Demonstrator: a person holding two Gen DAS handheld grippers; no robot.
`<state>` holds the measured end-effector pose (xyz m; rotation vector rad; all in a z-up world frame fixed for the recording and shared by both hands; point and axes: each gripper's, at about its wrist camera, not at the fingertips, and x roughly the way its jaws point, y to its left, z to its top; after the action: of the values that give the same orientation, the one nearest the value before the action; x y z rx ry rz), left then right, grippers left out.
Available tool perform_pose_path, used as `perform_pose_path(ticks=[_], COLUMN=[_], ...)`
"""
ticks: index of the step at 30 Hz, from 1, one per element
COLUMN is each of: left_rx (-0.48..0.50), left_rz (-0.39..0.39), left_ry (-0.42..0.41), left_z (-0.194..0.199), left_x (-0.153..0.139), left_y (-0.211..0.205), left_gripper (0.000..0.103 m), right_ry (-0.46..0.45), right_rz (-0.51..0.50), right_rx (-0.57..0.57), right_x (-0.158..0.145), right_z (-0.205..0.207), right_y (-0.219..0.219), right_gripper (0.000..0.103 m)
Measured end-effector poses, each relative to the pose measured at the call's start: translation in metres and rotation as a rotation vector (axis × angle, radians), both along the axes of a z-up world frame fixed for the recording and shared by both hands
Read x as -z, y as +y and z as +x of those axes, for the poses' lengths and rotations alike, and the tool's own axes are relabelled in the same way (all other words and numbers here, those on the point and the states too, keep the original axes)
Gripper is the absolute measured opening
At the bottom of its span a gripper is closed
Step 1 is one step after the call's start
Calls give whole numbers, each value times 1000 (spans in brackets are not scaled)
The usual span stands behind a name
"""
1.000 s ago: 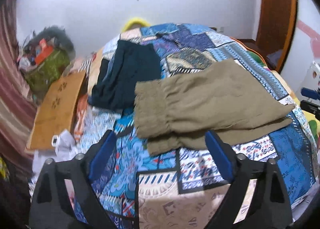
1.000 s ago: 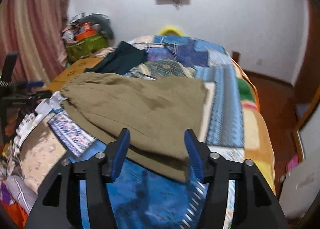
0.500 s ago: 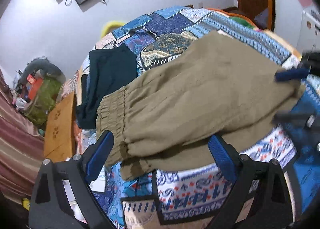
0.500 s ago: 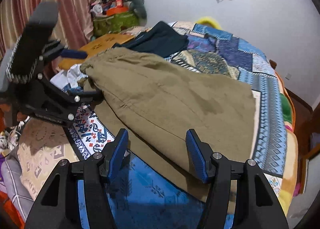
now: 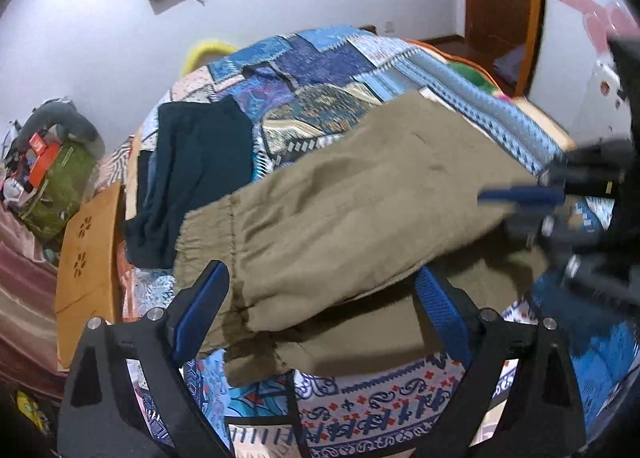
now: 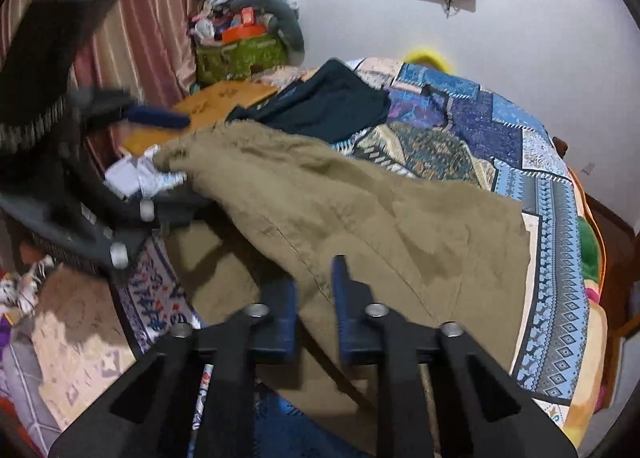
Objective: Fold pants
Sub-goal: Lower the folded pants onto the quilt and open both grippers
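- Use the bed with its patchwork cover as the folding surface; work on the near half.
- Find the olive pants lying flat across that near half, doubled leg upon leg, apart from the dark garment beyond; steer the fold away from that garment.
- Bring the left gripper, fingers spread wide and holding nothing, down over the gathered waistband and pinch both layers together near the edge.
- Check the right gripper at the leg end: fingers drawn near together with cloth between them, yet cannot tell whether truly clamped; confirm a firm bite on both layers before lifting.
- Lift both ends level, carry one end over to the other, and match the edges squarely before letting go.
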<state>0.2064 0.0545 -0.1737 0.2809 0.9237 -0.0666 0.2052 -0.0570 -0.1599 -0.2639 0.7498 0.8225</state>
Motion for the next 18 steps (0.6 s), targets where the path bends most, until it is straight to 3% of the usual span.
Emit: perform_pose_path(ticks=[3,5,7,10,13,18], left_rx=[4,5,13,30,38,34], left_rz=[48,42,30,13,7,-1], left_ry=[5,4,-8,-53,-73,-37], left_z=[0,0,-2,-11,-19,-28], left_x=[5,3,-5,-21,-29,-18], left_y=[-7,-10,-12,-17,-19,-18], left_gripper=[66,40,27,20,18,18], right_ry=[-34,-48,-64,-91,-105,-96], right_rz=[13,16,15,18,31,22], right_rx=[7,6,6,11,10,-6], right_x=[-8,-12,-16,-25,-33,-29], right_z=[-3,-6,-8,-14,-20,-30], right_y=[-4,-6,-10,-16,-21,-22], right_gripper=[8,7,6,6,6,6])
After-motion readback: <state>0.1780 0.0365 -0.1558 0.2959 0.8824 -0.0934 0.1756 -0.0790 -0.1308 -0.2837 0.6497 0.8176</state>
